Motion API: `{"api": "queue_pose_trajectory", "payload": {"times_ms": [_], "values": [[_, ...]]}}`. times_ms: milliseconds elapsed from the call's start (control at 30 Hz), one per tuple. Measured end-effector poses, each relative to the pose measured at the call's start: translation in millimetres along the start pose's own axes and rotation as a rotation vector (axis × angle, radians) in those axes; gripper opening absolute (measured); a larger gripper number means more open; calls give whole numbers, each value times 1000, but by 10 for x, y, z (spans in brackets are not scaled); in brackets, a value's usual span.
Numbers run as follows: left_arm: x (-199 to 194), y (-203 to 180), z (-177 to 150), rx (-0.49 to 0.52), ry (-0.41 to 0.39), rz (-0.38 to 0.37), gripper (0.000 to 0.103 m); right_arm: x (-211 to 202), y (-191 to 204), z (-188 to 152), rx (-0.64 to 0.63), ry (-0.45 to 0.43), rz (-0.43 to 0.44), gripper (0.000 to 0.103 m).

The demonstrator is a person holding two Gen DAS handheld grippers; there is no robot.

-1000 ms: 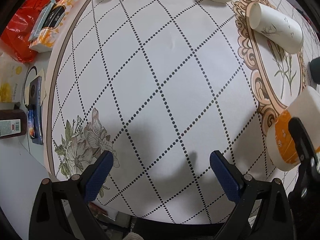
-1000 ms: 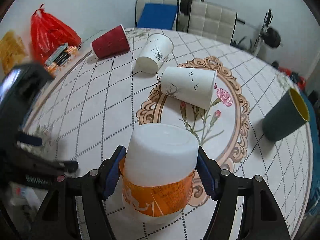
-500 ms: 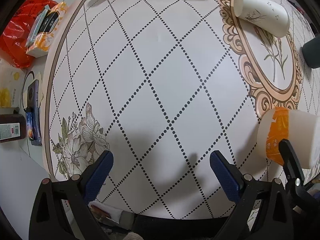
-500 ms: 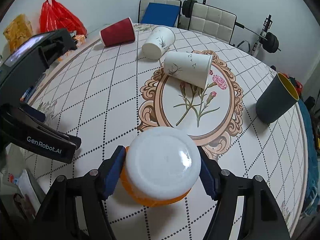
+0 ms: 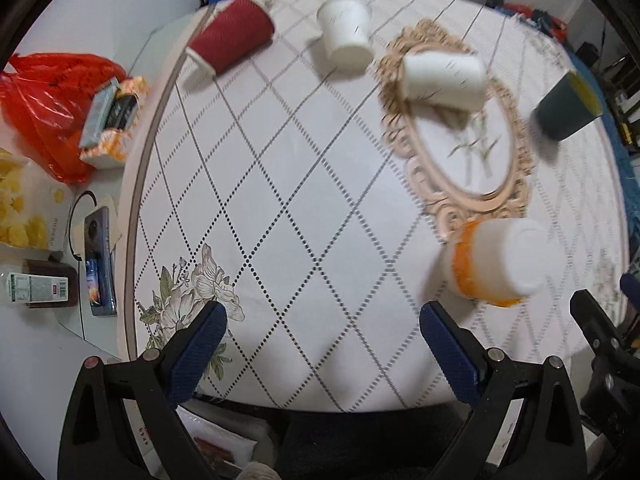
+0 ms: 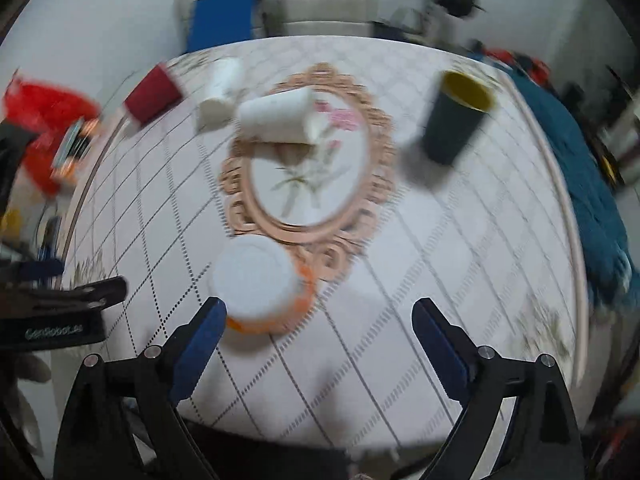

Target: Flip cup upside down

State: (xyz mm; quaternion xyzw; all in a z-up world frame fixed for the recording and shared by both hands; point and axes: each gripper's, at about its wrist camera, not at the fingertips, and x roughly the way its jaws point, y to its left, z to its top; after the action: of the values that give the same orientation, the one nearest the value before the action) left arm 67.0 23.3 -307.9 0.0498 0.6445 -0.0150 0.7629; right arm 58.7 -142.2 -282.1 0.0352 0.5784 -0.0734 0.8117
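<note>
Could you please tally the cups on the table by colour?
White cups: 2
White cup with orange band: 1
Red cup: 1
Dark cup with yellow inside: 1
Total: 5

My left camera looks down from the near edge across the tabletop point(image 5: 304, 208); my right one views it likewise, blurred. Both share the orange-banded cup point(image 5: 496, 262), lower right in one and lower left point(image 6: 260, 282) in the other.
</note>
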Motion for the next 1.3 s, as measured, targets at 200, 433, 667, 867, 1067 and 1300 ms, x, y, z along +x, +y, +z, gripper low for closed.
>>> {"api": "queue_pose_trajectory", "payload": {"times_ms": [200, 433, 667, 867, 1067, 1300], "values": [[-499, -128, -36, 4, -86, -20, 99, -480, -207, -80, 83, 7, -65, 96], [-1239, -254, -292, -20, -203, -23, 99, -1227, -367, -184, 70, -52, -80, 96], [-1849, -299, -604, -43, -277, -34, 99, -1981, -473, -308, 37, -126, -53, 96], [-2303, -360, -863, -42, -326, -39, 99, -2602, -529, -453, 19, -184, -34, 97], [-2635, -411, -1025, -33, -358, -41, 99, -3084, -546, -563, 4, -218, -34, 97], [-2815, -399, -1139, -44, -360, -43, 99, -3493, -556, -652, -6, -249, -31, 97]]}}
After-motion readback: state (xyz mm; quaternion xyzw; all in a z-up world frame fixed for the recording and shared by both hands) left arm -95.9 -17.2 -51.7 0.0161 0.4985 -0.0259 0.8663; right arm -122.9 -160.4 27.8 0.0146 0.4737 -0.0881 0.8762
